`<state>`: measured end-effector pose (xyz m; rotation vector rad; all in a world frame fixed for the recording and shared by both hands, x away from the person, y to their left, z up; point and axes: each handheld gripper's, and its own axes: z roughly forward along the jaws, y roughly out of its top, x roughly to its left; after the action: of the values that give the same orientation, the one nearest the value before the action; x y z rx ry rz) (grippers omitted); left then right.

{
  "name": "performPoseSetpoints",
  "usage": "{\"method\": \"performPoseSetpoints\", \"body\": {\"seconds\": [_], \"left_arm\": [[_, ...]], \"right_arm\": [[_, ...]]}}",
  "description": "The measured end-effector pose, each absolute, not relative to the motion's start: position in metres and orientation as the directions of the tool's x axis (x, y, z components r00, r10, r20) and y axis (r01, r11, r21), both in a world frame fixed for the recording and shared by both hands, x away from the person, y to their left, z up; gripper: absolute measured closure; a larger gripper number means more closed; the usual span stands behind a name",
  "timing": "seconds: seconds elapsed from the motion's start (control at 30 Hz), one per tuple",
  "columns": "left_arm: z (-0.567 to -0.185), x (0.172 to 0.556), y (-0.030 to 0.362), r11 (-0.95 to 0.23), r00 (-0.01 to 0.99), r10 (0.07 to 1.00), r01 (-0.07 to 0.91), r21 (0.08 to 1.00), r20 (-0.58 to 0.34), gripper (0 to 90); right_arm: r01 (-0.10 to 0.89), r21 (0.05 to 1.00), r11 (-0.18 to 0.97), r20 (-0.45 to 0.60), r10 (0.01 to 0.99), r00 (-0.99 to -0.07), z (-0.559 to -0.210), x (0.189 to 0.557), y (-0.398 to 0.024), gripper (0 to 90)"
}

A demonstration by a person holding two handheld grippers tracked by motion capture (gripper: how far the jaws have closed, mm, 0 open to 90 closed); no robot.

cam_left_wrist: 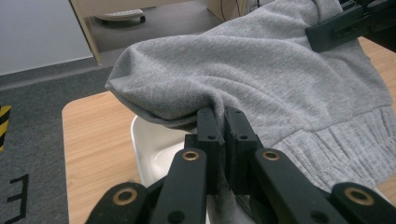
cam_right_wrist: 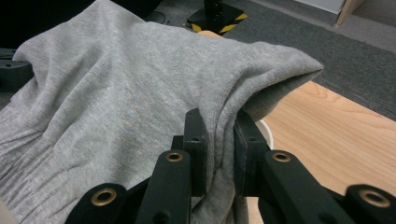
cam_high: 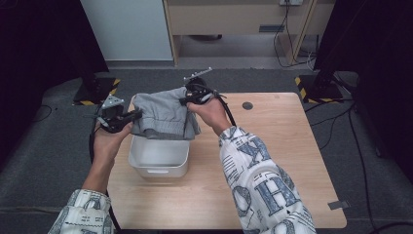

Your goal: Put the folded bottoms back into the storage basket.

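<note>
A grey knitted garment (cam_high: pixel 163 116) with a ribbed hem hangs spread between both grippers, above a white plastic bin (cam_high: pixel 159 157) on the wooden table (cam_high: pixel 272 161). My left gripper (cam_high: pixel 138 114) is shut on the garment's left edge; in the left gripper view a fold of cloth (cam_left_wrist: pixel 243 70) is pinched between the black jaws (cam_left_wrist: pixel 220 125). My right gripper (cam_high: pixel 184 101) is shut on the garment's far right edge; in the right gripper view a thick fold of the garment (cam_right_wrist: pixel 140 88) sits between the jaws (cam_right_wrist: pixel 219 130). The bin's far part is hidden under the cloth.
The bin (cam_left_wrist: pixel 149 149) stands near the table's left side. A dark round hole (cam_high: pixel 247 105) marks the table's far middle. Black stands with yellow-striped feet (cam_high: pixel 311 90) flank the table's far corners. Cables trail on the carpet at right.
</note>
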<state>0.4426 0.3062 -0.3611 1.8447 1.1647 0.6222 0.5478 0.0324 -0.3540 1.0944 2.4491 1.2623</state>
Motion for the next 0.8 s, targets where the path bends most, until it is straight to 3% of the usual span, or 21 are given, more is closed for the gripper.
{"method": "performPoseSetpoints", "body": {"seconds": [0.8], "left_arm": [[-0.388, 0.441, 0.312, -0.231, 0.445, 0.895, 0.526, 0.819, -0.034, 85.7]], "right_arm": [[0.560, 0.720, 0.409, 0.176, 0.674, -0.718, -0.377, 0.544, 0.043, 78.0]]}}
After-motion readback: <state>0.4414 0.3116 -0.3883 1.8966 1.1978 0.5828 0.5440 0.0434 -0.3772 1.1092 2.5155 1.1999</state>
